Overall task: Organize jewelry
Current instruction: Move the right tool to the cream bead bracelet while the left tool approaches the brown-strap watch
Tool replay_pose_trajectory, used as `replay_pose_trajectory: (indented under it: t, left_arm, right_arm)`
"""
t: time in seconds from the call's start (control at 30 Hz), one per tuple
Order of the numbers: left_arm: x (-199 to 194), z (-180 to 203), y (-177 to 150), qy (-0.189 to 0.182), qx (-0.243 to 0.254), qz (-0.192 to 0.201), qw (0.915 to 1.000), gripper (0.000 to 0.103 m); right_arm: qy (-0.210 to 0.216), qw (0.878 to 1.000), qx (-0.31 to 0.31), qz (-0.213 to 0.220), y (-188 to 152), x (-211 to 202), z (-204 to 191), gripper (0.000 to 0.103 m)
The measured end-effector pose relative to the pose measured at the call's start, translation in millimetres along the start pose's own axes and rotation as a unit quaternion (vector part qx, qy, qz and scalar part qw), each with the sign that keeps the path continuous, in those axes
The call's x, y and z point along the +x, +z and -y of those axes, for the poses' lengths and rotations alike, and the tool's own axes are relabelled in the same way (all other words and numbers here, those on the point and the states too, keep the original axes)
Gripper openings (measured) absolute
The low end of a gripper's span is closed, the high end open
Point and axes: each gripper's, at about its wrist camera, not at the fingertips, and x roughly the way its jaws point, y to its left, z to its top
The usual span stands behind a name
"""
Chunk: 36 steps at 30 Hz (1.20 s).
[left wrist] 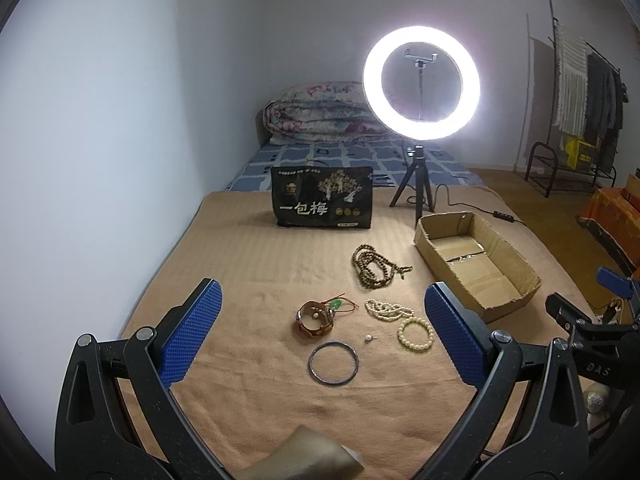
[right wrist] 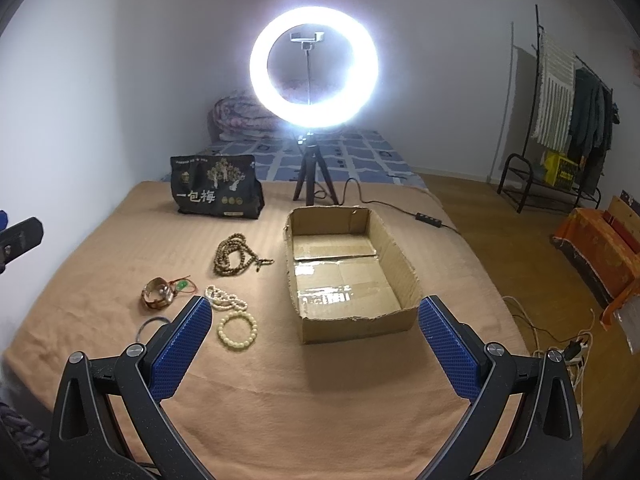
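Observation:
Jewelry lies on a tan blanket [left wrist: 248,264]: a brown bead necklace [left wrist: 374,266] [right wrist: 234,254], a white pearl strand [left wrist: 386,309] [right wrist: 224,298], a cream bead bracelet [left wrist: 416,334] [right wrist: 237,330], a dark bangle [left wrist: 333,362] [right wrist: 150,326], a small pearl stud [left wrist: 368,338], and a brown watch with a red cord and green pendant [left wrist: 316,318] [right wrist: 160,292]. An open, empty cardboard box [left wrist: 480,260] [right wrist: 348,272] sits to the right. My left gripper [left wrist: 324,332] is open above the jewelry. My right gripper [right wrist: 316,344] is open just before the box.
A black snack bag [left wrist: 322,196] [right wrist: 216,186] stands behind the jewelry. A lit ring light on a tripod [left wrist: 420,82] [right wrist: 314,72] stands at the back, its cable trailing right. A folded quilt [left wrist: 320,114] lies beyond. A clothes rack [right wrist: 568,120] stands at right.

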Motion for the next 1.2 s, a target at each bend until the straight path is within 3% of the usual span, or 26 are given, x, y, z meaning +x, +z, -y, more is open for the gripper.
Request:
replay_pose_trajectory:
  t: [0.33, 0.63, 0.87, 1.0, 1.2]
  left_arm:
    - [43, -19, 3, 0.022, -0.01, -0.055, 0.9982, 0.103]
    - [91, -57, 12, 0.016, -0.051, -0.128, 0.9904, 0.103]
    - [144, -74, 4, 0.016, -0.067, -0.196, 0.9781, 0.079]
    - [175, -74, -9, -0.008, -0.077, -0.241, 0.9674, 0.079]
    - [212, -73, -24, -0.001, -0.086, -0.291, 0.9529, 0.079]
  right_arm:
    - [0.033, 0.998, -0.055, -0.028, -4, 26, -25, 0.103]
    - [0.104, 0.987, -0.091, -0.077, -9, 63, -47, 0.103]
    - [0.156, 0.97, -0.157, -0.095, -13, 87, -71, 0.102]
    - [0.187, 0.961, -0.163, -0.118, -18, 105, -78, 0.1]
    - [0.214, 0.949, -0.168, -0.157, -24, 129, -87, 0.083]
